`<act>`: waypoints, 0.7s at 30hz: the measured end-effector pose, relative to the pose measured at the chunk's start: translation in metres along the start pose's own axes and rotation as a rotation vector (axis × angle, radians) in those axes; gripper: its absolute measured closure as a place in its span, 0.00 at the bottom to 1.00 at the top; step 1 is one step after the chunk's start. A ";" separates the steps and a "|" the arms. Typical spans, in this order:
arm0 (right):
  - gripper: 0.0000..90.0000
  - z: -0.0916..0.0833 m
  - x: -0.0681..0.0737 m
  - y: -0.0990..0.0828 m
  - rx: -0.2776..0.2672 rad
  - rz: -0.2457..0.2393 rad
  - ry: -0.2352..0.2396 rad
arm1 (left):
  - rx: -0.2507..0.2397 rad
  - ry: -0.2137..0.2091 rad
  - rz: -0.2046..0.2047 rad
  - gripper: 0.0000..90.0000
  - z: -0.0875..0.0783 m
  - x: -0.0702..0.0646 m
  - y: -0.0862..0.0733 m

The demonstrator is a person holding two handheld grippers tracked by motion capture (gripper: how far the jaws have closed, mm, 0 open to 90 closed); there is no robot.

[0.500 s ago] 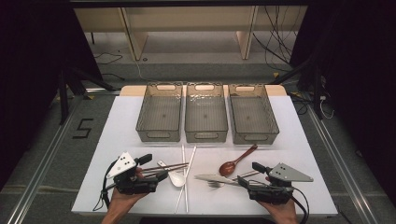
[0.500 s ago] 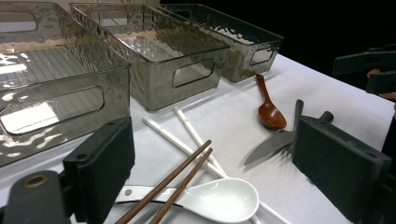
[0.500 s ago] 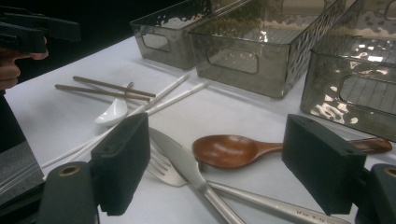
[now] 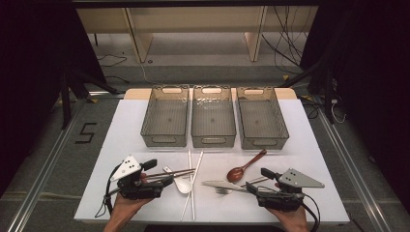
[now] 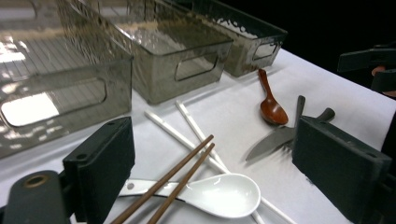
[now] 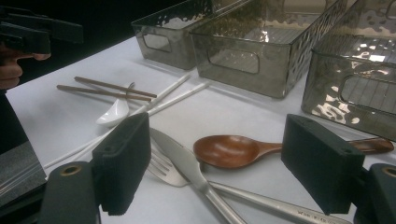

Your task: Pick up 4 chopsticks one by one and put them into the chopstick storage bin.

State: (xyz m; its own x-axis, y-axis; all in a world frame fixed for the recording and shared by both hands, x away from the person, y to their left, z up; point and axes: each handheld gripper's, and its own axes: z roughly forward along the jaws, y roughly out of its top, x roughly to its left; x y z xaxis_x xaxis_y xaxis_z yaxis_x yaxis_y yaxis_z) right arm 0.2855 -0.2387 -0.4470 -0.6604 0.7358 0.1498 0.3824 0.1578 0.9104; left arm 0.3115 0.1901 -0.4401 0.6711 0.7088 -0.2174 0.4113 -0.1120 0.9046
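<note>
The left gripper (image 4: 167, 180) rests low over the white table (image 4: 145, 121), held by a hand (image 4: 126, 205) at the near edge, its jaws spread wide with nothing clamped. Between those jaws, in the left gripper view, lie the brown chopsticks (image 5: 170, 184), their tips crossing the white spoon (image 5: 212, 193) that sits just ahead of the pads. Beyond them the white chopsticks (image 5: 187, 133) run on toward the bins, and further off, toward the other gripper, lie the knife (image 5: 268, 142) and the wooden spoon (image 5: 271, 105).

The right gripper (image 4: 249, 187) is also low and level at the near edge, its jaws wide apart and holding nothing. Just ahead of its left pad (as the right gripper view has it) the knife and the fork (image 6: 163, 168) lie overlapped, the knife's blade over the fork's tines. The wooden spoon rests in the gap between the pads, its bowl toward the left pad and its handle running off behind the right one; none of the three is gripped.

Three clear bins (image 4: 213, 118) stand side by side well beyond both grippers, all looking empty.
</note>
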 end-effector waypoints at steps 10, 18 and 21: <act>0.28 0.002 0.000 0.000 0.018 -0.003 0.009 | 0.186 0.032 0.120 0.16 0.001 0.006 0.024; 0.29 0.003 0.001 0.000 0.020 -0.006 0.012 | 0.331 0.073 0.167 0.17 0.005 0.018 0.037; 0.29 0.003 0.001 0.000 0.023 -0.006 0.015 | 0.365 0.081 0.182 0.18 0.008 0.023 0.040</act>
State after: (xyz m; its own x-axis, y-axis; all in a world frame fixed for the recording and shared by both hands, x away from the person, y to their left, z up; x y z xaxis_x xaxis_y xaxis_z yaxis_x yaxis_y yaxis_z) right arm 0.2868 -0.2358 -0.4485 -0.6720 0.7251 0.1505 0.3933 0.1772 0.9022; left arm 0.3481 0.1963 -0.4112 0.7086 0.7052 -0.0231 0.4915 -0.4698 0.7333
